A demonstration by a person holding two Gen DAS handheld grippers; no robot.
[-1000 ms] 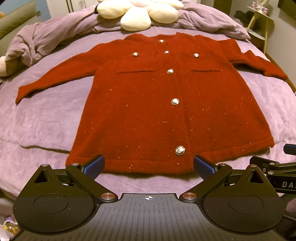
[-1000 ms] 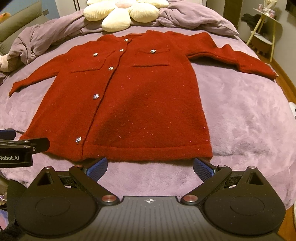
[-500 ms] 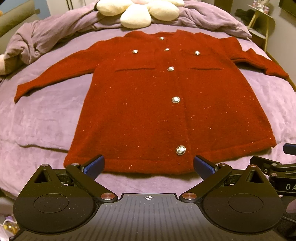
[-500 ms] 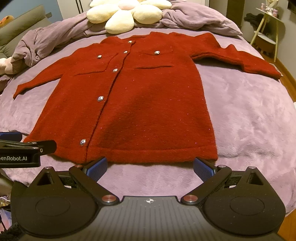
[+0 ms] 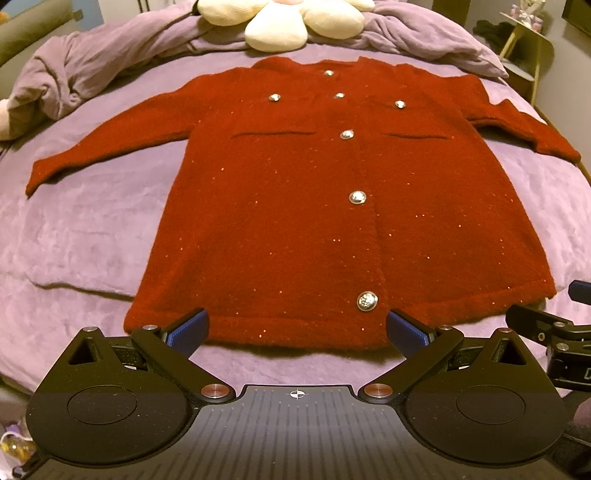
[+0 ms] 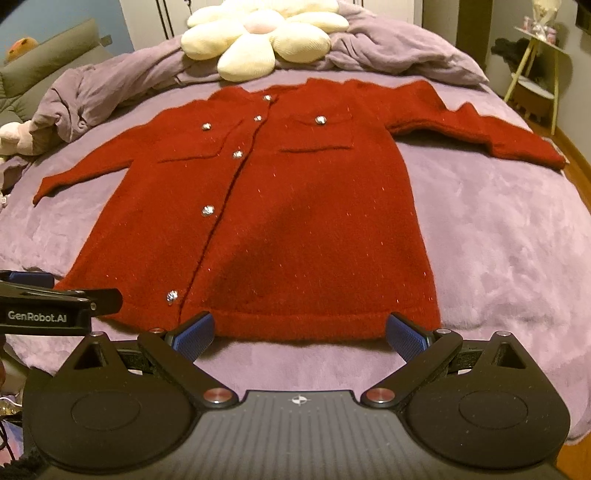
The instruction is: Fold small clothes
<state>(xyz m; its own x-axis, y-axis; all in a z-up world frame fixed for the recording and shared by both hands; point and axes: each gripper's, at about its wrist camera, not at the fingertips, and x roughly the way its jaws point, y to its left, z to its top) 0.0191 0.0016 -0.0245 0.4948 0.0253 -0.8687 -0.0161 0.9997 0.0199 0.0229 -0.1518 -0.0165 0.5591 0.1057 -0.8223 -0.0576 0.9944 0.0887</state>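
A small red knit cardigan [image 5: 295, 206] with silver buttons lies flat and face up on a purple bed, sleeves spread out to both sides; it also shows in the right wrist view [image 6: 295, 221]. My left gripper [image 5: 297, 330] is open and empty, its blue pads over the near hem left of the bottom button. My right gripper [image 6: 301, 332] is open and empty at the near hem of the cardigan's right half. Each gripper shows at the edge of the other's view.
The purple bedspread [image 5: 81, 243] covers the bed. A cream flower-shaped pillow [image 6: 258, 33] and a bunched purple blanket [image 5: 74, 74] lie beyond the collar. A small side table [image 6: 535, 74] stands at the far right, off the bed.
Both grippers have moved forward toward the cardigan's near hem; their pads now overlap the hem. The cardigan has not moved and both grippers stay open.
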